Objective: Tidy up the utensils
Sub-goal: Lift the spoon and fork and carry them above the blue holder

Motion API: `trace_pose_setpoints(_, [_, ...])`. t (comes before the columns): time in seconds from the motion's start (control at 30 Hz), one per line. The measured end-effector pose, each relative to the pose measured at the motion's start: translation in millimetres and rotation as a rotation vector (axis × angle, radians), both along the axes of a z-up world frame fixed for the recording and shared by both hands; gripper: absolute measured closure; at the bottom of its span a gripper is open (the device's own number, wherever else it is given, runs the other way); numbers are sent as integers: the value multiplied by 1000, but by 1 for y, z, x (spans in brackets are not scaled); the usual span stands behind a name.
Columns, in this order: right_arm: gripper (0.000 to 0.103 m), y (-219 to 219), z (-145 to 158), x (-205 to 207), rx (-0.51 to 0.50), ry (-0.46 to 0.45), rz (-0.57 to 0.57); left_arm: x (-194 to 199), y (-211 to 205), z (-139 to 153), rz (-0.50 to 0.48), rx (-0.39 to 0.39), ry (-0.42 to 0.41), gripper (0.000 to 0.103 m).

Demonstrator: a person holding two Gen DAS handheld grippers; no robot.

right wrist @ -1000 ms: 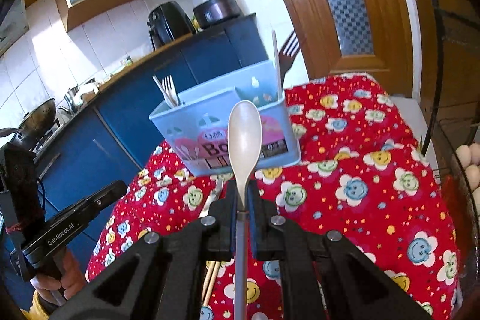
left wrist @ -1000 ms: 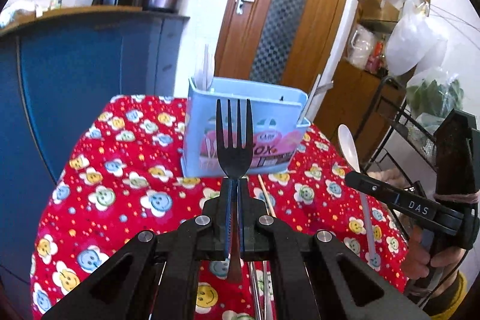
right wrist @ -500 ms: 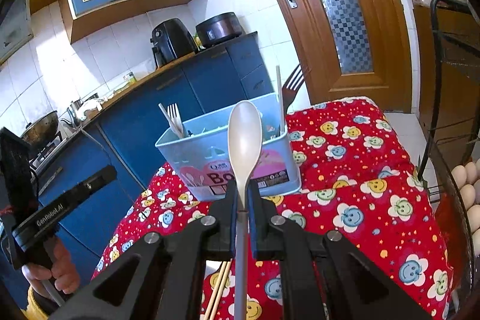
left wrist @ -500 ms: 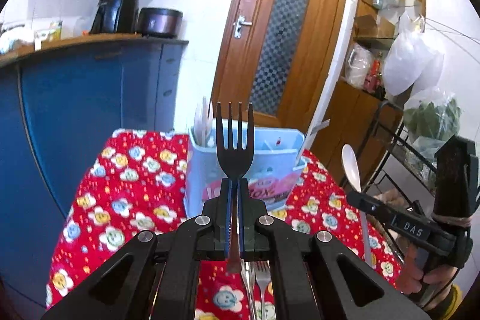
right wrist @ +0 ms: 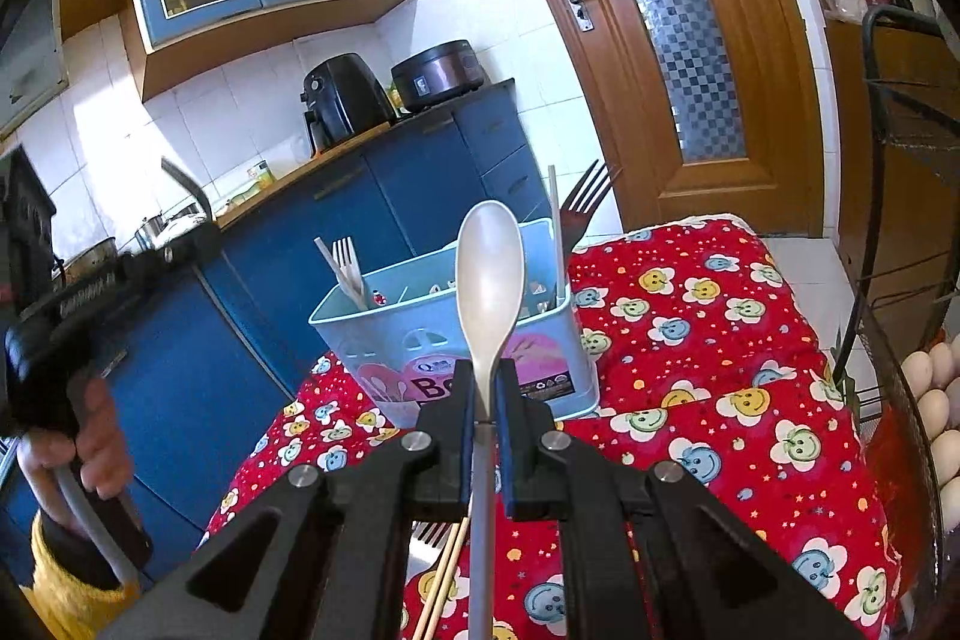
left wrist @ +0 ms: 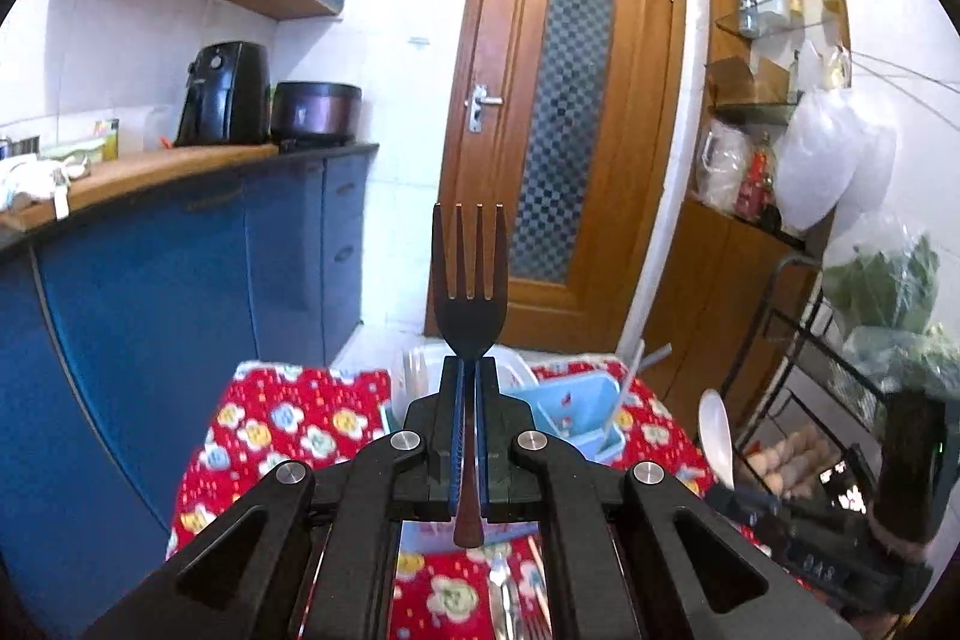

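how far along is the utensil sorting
Partly done. The blue caddy already holds a pale fork, a dark fork and a stick. In hand: the left gripper is clamped on a black fork, the right gripper on a white spoon, both above the table, neither in the caddy yet. Left: chopsticks and a metal fork lying on the red cloth.

Bright even daylight, strong fisheye bending, dark vignetted corners, slight blur.

Matt dark plastic fork (left wrist: 470, 292), smooth glossy white plastic spoon (right wrist: 489, 280), light blue plastic caddy (right wrist: 420, 340), printed red tablecloth (right wrist: 720, 340), varnished wooden door (left wrist: 564, 130)
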State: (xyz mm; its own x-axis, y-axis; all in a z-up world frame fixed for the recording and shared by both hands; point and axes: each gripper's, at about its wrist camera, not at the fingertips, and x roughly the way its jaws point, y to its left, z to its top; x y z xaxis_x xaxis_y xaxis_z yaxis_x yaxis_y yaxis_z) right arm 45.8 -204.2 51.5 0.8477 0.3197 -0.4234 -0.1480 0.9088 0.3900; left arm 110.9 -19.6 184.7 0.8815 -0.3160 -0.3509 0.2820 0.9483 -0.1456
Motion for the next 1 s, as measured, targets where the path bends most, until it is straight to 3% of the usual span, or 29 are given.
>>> trace_pose_setpoints(0.47, [95, -6, 25, 23, -11, -72, -26, 43, -5, 24, 55, 19, -35, 100])
trace_pose_setpoints(0.67, [95, -6, 39, 52, 10, -140, -48, 61, -7, 10, 62, 34, -7, 100])
trace_pose_setpoints(1.0, [95, 4, 43, 108, -52, -248, -128, 83, -13, -20, 52, 63, 35, 100])
